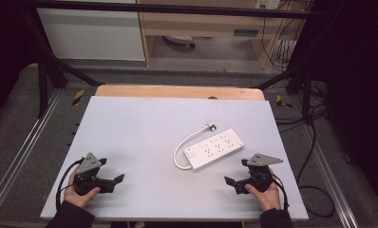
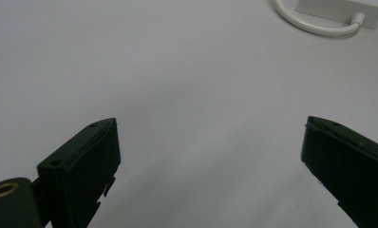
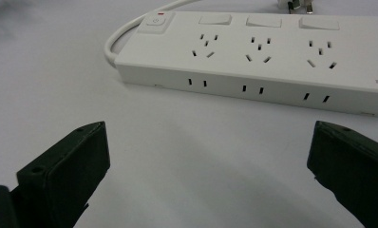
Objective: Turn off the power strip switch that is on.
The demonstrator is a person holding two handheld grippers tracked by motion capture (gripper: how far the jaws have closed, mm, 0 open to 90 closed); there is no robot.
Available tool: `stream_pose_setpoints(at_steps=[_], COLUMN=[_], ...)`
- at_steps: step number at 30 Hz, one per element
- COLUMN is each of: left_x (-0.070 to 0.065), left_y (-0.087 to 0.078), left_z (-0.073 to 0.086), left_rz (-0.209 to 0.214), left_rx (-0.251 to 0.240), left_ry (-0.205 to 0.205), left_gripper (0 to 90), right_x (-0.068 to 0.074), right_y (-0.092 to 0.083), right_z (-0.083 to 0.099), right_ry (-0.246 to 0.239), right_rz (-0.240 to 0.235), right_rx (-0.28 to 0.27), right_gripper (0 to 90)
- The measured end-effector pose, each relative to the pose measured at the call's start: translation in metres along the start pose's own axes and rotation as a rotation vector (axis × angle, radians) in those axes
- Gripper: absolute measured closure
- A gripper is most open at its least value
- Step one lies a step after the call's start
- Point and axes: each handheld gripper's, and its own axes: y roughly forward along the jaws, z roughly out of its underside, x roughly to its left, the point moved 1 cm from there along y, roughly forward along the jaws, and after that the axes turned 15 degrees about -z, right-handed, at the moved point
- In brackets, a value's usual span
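A white power strip lies on the table right of centre, its white cable looping from its left end back to a plug behind it. My left gripper rests open near the front left of the table, jaws wide apart over bare surface, pointing right toward the strip. Open too, my right gripper sits at the front right, just in front of the strip's long side, nothing between its jaws.
The pale grey table top has a wooden edge at the back. Metal frame rails run along both sides, and black cables lie on the floor to the right.
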Motion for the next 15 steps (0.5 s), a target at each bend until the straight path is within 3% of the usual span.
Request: stream_pose_setpoints(at_steps=[15], left_x=[-0.0002], left_y=[0.0], left_z=[0.0], left_rz=[-0.002], left_rx=[0.0], left_ry=[0.0], left_gripper=[5.6], right_x=[0.0012], right_y=[0.0003], right_z=[-0.0057], right_ry=[-0.005], right_rz=[0.007], right_rx=[-0.017], right_gripper=[0.8])
